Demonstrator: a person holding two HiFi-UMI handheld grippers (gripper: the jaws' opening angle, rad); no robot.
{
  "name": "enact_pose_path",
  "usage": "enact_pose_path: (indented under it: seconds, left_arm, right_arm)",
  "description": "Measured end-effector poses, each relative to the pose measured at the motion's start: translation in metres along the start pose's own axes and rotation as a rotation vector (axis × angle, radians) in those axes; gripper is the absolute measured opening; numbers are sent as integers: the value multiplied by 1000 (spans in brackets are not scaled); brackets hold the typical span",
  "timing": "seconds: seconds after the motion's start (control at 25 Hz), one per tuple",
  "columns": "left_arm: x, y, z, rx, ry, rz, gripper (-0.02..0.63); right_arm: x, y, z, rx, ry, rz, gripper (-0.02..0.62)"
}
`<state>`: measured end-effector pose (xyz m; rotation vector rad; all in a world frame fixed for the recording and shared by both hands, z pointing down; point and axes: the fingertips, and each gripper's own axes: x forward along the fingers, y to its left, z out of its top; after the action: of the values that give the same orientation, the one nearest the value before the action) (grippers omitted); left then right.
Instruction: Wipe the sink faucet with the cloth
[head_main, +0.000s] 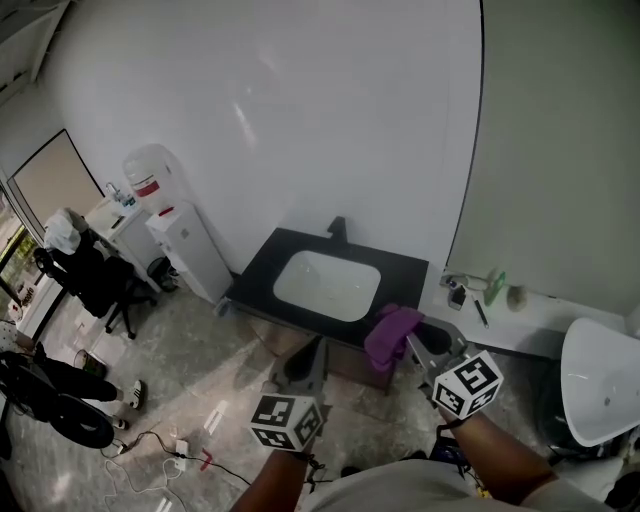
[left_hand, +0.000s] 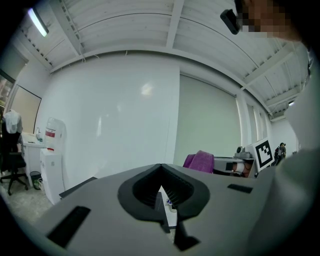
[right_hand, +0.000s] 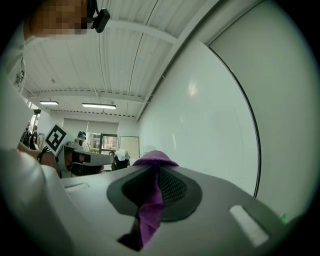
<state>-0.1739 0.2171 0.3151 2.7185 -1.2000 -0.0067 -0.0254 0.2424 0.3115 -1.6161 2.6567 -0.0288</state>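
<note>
The sink (head_main: 326, 283) is a white basin set in a black counter (head_main: 405, 270) against the white wall, and a dark faucet (head_main: 338, 229) stands at its back edge. My right gripper (head_main: 410, 343) hovers over the counter's near right corner, shut on a purple cloth (head_main: 392, 335). From the right gripper view, the cloth (right_hand: 150, 210) is pinched between the jaws of the right gripper (right_hand: 155, 169) and bunches over their tip. My left gripper (head_main: 319, 346) is held in front of the counter's near edge, shut with nothing in it. Its jaws meet at the tip of the left gripper (left_hand: 161, 170), which points at the wall.
A water dispenser (head_main: 185, 245) stands left of the sink, with an office chair (head_main: 95, 280) further left. Right of the counter a white ledge (head_main: 540, 300) carries a green bottle (head_main: 495, 285) and small items. A white bowl-shaped fixture (head_main: 600, 380) is at the far right. Cables (head_main: 150, 450) lie on the floor.
</note>
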Motion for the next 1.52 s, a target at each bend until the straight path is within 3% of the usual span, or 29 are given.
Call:
enact_pose_path:
  seconds: [0.24, 0.44, 0.76, 1.0, 1.36, 1.52]
  left_arm:
    - [28, 23, -20, -28, 40, -18, 6]
    - [86, 47, -27, -23, 44, 0, 6]
    - [248, 98, -28, 3, 58, 95, 6]
    - [350, 138, -35, -48, 80, 181, 6]
    - [426, 213, -76, -105, 120, 205, 6]
    - [451, 240, -89, -137, 134, 195, 6]
  right_arm:
    - [30, -14, -13, 15, 22, -16, 26]
    - [70, -64, -30, 24, 25, -7, 26]
    - [191, -195, -58, 76, 60, 119, 26]
    - [268, -275, -73, 71, 130, 214, 26]
    - [388, -338, -143, 147, 216, 192, 26]
    - [463, -356, -174, 125, 283, 182, 26]
